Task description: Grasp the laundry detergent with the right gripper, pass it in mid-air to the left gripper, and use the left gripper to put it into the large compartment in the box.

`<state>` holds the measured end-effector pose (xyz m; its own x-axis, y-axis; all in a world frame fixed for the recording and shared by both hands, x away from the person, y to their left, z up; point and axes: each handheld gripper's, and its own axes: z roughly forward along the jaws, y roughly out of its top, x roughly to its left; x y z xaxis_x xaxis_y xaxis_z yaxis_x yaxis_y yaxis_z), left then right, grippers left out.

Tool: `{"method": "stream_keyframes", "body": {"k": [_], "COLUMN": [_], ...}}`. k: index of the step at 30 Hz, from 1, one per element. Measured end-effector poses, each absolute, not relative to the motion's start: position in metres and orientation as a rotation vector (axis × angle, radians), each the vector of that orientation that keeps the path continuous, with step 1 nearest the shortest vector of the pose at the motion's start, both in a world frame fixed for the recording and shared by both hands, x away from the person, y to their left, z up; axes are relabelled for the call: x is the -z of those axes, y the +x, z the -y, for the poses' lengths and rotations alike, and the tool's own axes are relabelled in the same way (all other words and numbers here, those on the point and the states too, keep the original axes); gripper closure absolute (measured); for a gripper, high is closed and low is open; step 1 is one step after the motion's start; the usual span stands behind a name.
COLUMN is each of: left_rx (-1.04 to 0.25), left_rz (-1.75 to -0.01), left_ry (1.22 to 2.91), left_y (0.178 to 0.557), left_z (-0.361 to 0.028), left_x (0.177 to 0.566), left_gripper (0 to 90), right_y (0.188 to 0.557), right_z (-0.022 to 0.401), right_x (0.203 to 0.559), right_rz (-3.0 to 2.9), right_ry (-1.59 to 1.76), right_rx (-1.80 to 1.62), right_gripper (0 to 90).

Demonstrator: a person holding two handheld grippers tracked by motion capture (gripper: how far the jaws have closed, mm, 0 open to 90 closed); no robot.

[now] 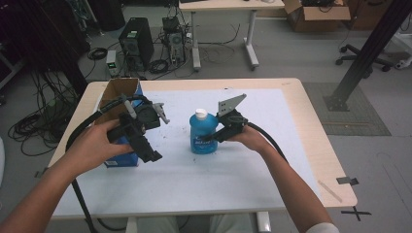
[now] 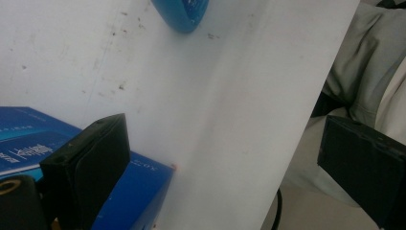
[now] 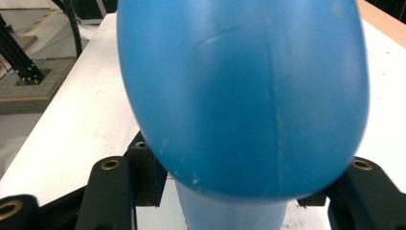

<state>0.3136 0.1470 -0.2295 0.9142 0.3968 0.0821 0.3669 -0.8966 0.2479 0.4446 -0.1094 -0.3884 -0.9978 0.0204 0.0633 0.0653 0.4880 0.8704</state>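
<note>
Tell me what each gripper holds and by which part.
The right gripper has its jaws closed on the blue bottle, low on its body, beside the label. The left gripper holds nothing; its jaws stand open above the table.

**Where the three cameras look**

The high view sits up above the person's side and looks forward and down on the whole table (image 1: 291, 145), with the floor and desks far behind.

The left gripper view rides on the left gripper (image 1: 145, 141). It looks down, close to the white table top, toward the near edge. It sees the corner of the blue box (image 2: 134, 191) and the bottom of the blue bottle (image 2: 182, 14).

The right gripper view rides on the right gripper (image 1: 218, 136). It is very near the blue bottle and looks level, toward the left side of the table.

All three views share the blue bottle and the white table top.
</note>
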Motion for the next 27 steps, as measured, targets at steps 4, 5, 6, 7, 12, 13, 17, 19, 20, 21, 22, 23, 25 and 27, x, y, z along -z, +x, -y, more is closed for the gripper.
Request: {"method": "stream_keyframes", "body": {"k": [4, 5, 6, 7, 12, 13, 17, 19, 20, 21, 22, 23, 25, 27], "left_rx": [-0.191, -0.191, -0.191, -0.193, -0.211, -0.218, -0.231, -0.235, -0.238, -0.241, -0.245, -0.252, -0.254, -0.26], "left_rz": [-0.576, -0.575, -0.569, -0.569, -0.566, -0.564, -0.551, -0.543, -0.539, -0.535, -0.53, -0.528, -0.519, -0.512], "left_ry": [2.847, 2.848, 2.846, 2.843, 2.834, 2.832, 2.828, 2.827, 2.827, 2.826, 2.827, 2.827, 2.83, 2.825], "left_y": [0.314, 0.314, 0.314, 0.314, 0.314, 0.314, 0.314, 0.314, 0.314, 0.314, 0.314, 0.314, 0.314, 0.315], "left_z": [-0.147, -0.147, -0.147, -0.147, -0.147, -0.147, -0.144, -0.142, -0.142, -0.141, -0.14, -0.139, -0.137, -0.135], "left_x": [0.229, 0.229, 0.229, 0.228, 0.221, 0.219, 0.213, 0.209, 0.207, 0.206, 0.204, 0.203, 0.199, 0.194], "left_gripper": [4.5, 4.5, 4.4, 4.5, 4.5, 4.5, 4.4, 4.5, 4.5, 4.5, 4.5, 4.6, 4.5, 4.5], "right_y": [0.444, 0.443, 0.443, 0.441, 0.436, 0.435, 0.432, 0.431, 0.43, 0.429, 0.428, 0.426, 0.424, 0.421], "right_z": [0.109, 0.109, 0.109, 0.108, 0.109, 0.111, 0.118, 0.12, 0.122, 0.123, 0.125, 0.126, 0.13, 0.134], "right_x": [0.388, 0.388, 0.387, 0.386, 0.375, 0.372, 0.357, 0.352, 0.349, 0.347, 0.345, 0.342, 0.338, 0.333], "right_rz": [2.668, 2.671, 2.677, 2.687, 2.686, 2.68, 2.674, 2.683, 2.686, 2.688, 2.69, 2.693, 2.696, 2.704], "right_ry": [-0.08, -0.078, -0.073, -0.066, -0.043, -0.04, -0.039, -0.039, -0.041, -0.042, -0.044, -0.05, -0.055, -0.059], "right_rx": [1.573, 1.573, 1.57, 1.562, 1.596, 1.612, 1.643, 1.642, 1.642, 1.645, 1.646, 1.649, 1.657, 1.659], "right_gripper": [42.1, 42.2, 42.4, 42.5, 42.8, 42.8, 42.8, 42.9, 42.9, 42.9, 42.8, 42.8, 42.8, 42.8]}}
